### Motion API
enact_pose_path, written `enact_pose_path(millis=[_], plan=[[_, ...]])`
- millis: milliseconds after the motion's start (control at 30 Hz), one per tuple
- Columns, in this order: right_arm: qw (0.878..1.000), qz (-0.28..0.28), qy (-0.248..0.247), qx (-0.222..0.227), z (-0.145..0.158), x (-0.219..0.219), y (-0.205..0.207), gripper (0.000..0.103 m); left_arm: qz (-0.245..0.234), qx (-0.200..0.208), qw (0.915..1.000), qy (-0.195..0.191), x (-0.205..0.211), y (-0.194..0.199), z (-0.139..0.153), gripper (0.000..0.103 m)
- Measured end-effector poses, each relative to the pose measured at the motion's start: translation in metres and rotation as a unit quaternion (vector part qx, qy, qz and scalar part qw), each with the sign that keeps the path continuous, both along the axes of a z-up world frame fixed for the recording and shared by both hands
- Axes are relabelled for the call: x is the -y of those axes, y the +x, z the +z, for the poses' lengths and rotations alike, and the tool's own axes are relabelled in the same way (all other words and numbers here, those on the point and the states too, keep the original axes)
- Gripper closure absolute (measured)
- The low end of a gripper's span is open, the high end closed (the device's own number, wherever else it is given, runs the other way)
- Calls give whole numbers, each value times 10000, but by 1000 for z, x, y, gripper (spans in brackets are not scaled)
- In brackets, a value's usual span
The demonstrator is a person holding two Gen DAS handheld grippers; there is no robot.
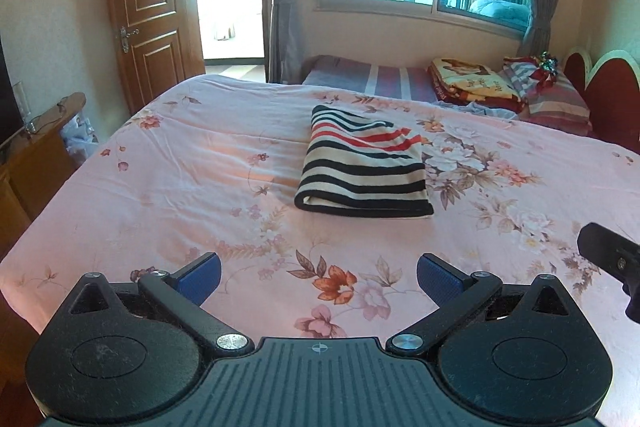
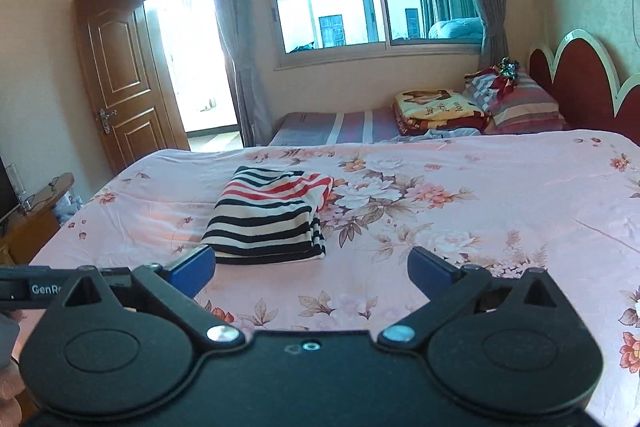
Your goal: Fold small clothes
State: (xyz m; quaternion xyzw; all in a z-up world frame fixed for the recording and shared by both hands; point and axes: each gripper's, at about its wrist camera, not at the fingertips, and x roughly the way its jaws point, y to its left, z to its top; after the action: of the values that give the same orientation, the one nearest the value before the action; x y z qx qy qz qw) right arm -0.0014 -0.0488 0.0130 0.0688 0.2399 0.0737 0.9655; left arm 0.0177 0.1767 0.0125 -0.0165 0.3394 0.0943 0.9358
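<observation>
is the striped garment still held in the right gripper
No, the right gripper is open and empty, while the folded striped garment lies by itself on the floral bedsheet.

Two wrist views over one bed (image 1: 160,163), window-facing, side by side.

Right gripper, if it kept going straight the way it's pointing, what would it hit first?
Probably the floral bedsheet, just right of the folded striped garment. The right gripper is open and empty; depth is hard to judge.
</observation>
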Motion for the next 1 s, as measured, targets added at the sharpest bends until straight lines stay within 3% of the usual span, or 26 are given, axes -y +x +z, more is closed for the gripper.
enact_pose_path(millis=[300,1000], plan=[[9996,-91,-107,229,12,2,-28,1,-101,220,9996,119,14,-45,17,0],[9990,-233,-346,155,0,0,-48,1,-97,263,9995,131,23,-65,20,0]])
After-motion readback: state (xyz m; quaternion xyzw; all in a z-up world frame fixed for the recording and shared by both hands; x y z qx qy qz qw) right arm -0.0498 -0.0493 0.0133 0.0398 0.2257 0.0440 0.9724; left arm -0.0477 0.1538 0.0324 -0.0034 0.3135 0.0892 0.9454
